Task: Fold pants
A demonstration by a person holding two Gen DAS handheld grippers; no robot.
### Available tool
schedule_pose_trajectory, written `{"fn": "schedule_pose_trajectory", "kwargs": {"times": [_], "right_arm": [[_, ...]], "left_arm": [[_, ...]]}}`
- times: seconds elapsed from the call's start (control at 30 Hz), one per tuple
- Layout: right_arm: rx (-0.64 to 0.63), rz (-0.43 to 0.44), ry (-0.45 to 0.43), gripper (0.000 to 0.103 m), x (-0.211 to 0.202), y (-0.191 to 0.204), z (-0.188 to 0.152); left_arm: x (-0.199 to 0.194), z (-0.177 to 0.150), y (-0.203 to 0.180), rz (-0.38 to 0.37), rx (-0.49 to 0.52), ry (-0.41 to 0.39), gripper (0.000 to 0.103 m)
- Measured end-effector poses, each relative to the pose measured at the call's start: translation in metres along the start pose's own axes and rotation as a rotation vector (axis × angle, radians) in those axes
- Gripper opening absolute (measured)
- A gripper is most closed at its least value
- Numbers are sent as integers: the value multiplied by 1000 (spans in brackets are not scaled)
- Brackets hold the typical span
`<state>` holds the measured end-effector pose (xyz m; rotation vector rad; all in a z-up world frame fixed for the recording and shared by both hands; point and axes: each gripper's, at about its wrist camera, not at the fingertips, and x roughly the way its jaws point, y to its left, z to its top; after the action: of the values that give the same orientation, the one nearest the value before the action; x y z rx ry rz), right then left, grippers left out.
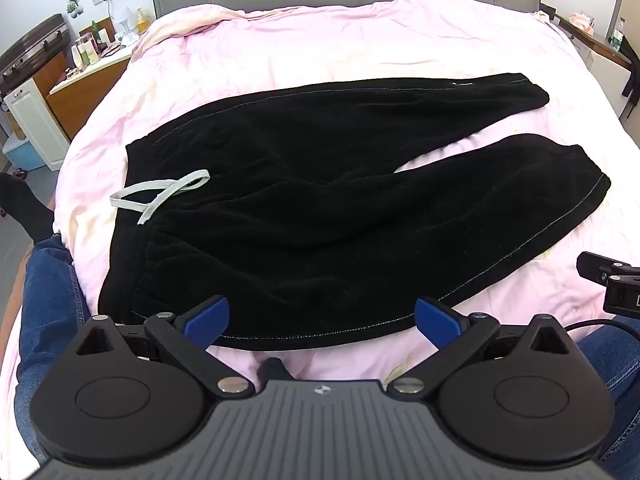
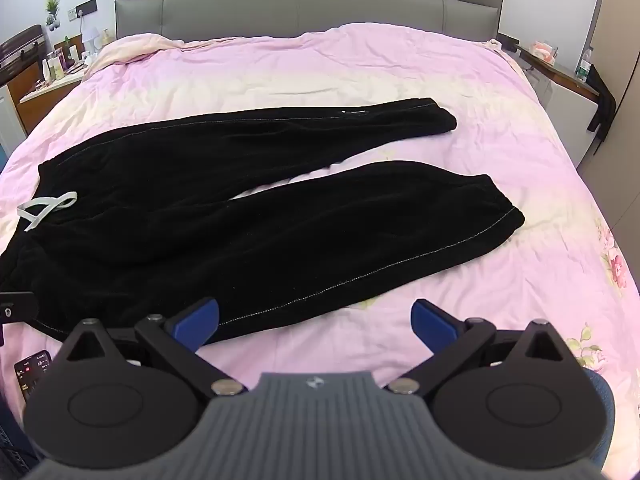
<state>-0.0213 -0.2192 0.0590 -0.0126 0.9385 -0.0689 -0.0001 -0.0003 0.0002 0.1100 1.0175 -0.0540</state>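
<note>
Black pants (image 1: 320, 200) lie spread flat on the pink bedspread (image 1: 320, 52), waistband to the left with a grey-white drawstring (image 1: 160, 196), both legs reaching right and split apart. They also show in the right wrist view (image 2: 240, 220). My left gripper (image 1: 322, 322) is open and empty, just above the near edge of the near leg by the waist. My right gripper (image 2: 316, 322) is open and empty, over the near leg's lower edge and the bedspread (image 2: 440, 300). The right gripper's body shows at the right edge of the left wrist view (image 1: 612, 284).
A grey headboard (image 2: 308, 8) stands at the far end. A cluttered nightstand (image 1: 88, 64) is at the far left, a shelf with a bottle (image 2: 560, 68) at the far right. The person's jeans-clad legs (image 1: 48, 280) press against the near bed edge.
</note>
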Motion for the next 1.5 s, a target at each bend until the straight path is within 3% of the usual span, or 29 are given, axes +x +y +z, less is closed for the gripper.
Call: {"fn": "schedule_pose_trajectory", "kwargs": {"times": [1.5], "right_arm": [[8, 3, 7, 98, 1, -4, 1]], "left_arm": [[1, -1, -5, -15, -6, 0, 103]]}}
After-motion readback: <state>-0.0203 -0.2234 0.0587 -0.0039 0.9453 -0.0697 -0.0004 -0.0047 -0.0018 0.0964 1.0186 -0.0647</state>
